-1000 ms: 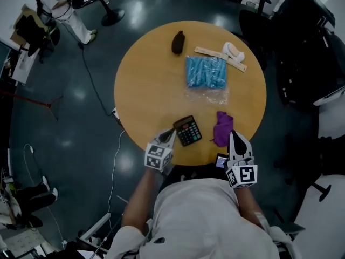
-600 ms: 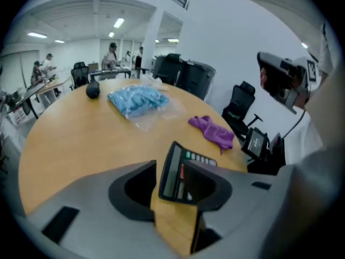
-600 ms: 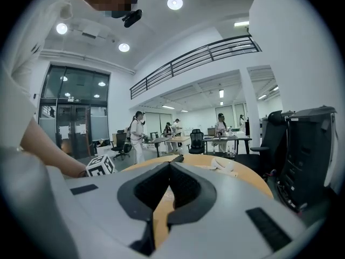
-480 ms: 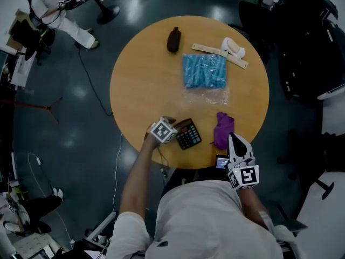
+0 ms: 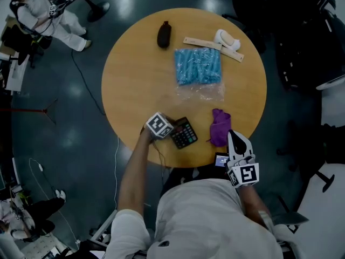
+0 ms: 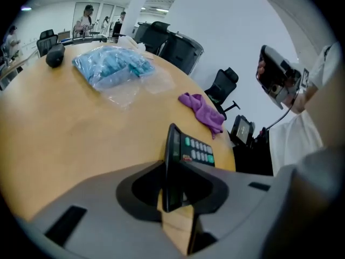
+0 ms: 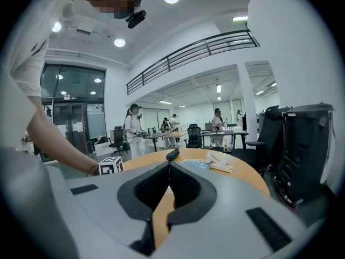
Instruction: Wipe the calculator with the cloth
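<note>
**Left gripper on calculator, cloth not picked up**

I read the left gripper (image 6: 173,166) as clamped on the calculator (image 5: 185,134). Its jaws have just been closing, and in the left gripper view the calculator's near end stands edge-on between them. A pad sits against each face, and the keys face right in that view. From the head view the calculator lies close to the table's (image 5: 135,85) near edge, a little left of centre. The gripper's marker cube is just beside its left end.

The purple cloth (image 5: 220,127) lies bunched near the same near edge, right of the calculator. I see bare wood between the two, so they are apart. Nothing holds the cloth.

My right gripper (image 5: 233,136) is clenched on nothing. The right gripper view shows its jaws meeting at the tips with only table behind them. It hangs at the near edge just right of the cloth; I cannot tell whether it touches it.

Other items noted:
- A clear bag of blue pieces (image 5: 198,66) sits past the table's middle, toward the far edge.
- A dark pouch (image 5: 163,34) lies by the far-left edge.
- A white object on a pale strip (image 5: 226,38) lies by the far-right edge.
</note>
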